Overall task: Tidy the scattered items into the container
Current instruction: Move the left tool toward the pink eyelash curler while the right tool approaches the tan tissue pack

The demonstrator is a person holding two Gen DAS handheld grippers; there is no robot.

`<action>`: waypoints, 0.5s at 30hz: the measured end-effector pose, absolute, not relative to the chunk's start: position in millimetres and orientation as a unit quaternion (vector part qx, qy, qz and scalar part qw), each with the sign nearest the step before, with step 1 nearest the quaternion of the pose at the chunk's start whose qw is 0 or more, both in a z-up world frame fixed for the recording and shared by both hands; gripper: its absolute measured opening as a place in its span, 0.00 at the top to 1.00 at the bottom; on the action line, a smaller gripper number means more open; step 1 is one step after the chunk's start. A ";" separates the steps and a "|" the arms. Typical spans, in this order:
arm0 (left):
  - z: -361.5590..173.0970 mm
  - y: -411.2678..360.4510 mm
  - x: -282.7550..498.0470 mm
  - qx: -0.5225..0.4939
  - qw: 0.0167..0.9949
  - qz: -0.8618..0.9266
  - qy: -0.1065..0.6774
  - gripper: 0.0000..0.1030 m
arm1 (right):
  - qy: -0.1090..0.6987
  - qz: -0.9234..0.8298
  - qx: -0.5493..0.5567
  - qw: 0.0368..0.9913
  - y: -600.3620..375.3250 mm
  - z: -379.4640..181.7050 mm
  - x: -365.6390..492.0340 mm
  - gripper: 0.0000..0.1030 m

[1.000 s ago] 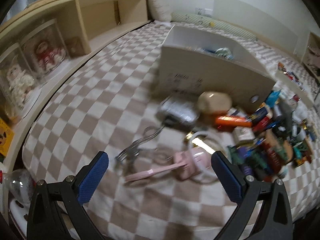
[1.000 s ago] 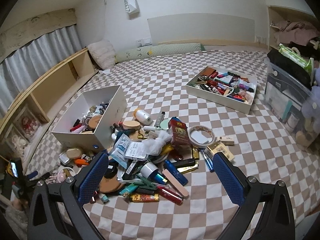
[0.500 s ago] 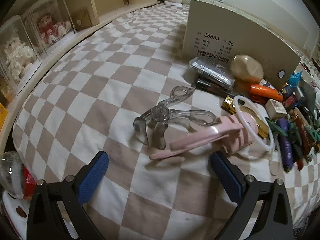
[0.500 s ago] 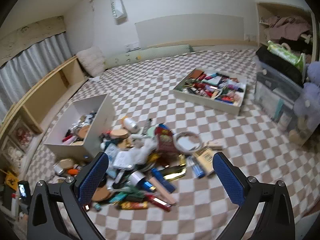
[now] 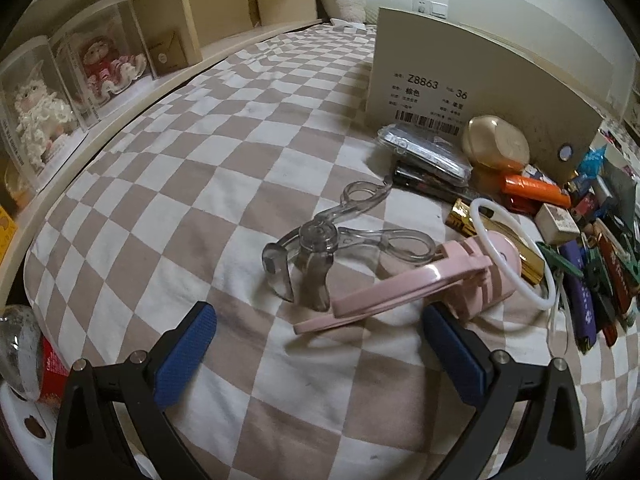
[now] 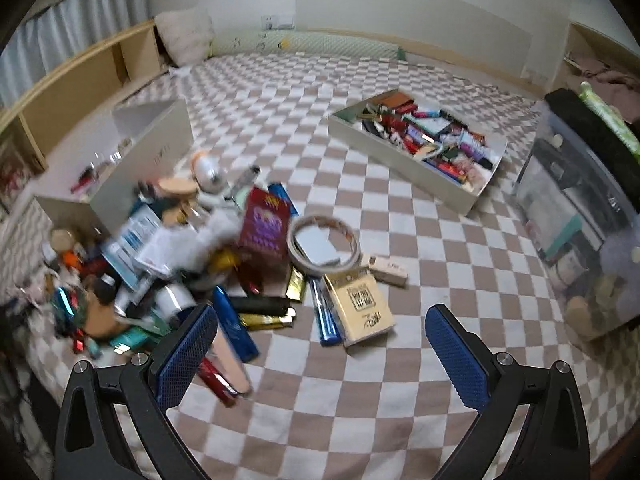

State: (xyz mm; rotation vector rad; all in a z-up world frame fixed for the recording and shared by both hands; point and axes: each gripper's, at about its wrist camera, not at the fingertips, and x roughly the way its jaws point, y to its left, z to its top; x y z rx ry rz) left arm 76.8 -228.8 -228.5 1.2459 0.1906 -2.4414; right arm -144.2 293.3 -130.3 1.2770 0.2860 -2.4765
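My left gripper (image 5: pixel 320 356) is open and empty, low over the checked bedspread. Just ahead of it lie a clear grey eyelash curler (image 5: pixel 320 248) and a pink clip-on device (image 5: pixel 416 288) with a white ring. Behind them stands the white box (image 5: pixel 472 80), seen from its labelled side. My right gripper (image 6: pixel 322 356) is open and empty above the near edge of a pile of scattered items (image 6: pixel 192 256). A yellow pack (image 6: pixel 360 304) and a tape roll (image 6: pixel 324 244) lie ahead of it. The white box (image 6: pixel 132 152) stands at the left.
A shallow tray (image 6: pixel 416 152) full of small items sits far right of centre. Plastic storage bins (image 6: pixel 580 200) stand at the right. A wooden shelf (image 5: pixel 120 60) with boxed dolls runs along the left. More clutter (image 5: pixel 580 232) lies right of the pink device.
My left gripper has dropped and closed in on the curler and pink device. My right gripper has swung lower and nearer to the pile; the view is blurred from motion.
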 end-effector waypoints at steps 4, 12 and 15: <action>-227.3 -228.5 75.8 0.443 0.202 -0.871 0.071 0.00 | 0.101 -0.872 0.460 0.131 300.3 -175.5 -149.3 0.00; -215.8 -230.1 79.8 0.411 0.207 -0.885 0.067 0.01 | 0.071 -0.896 0.429 0.094 321.3 -200.2 -167.0 0.00; -209.8 -230.2 82.8 0.404 0.199 -0.891 0.062 0.01 | 0.061 -0.893 0.437 0.089 322.2 -210.7 -178.5 0.00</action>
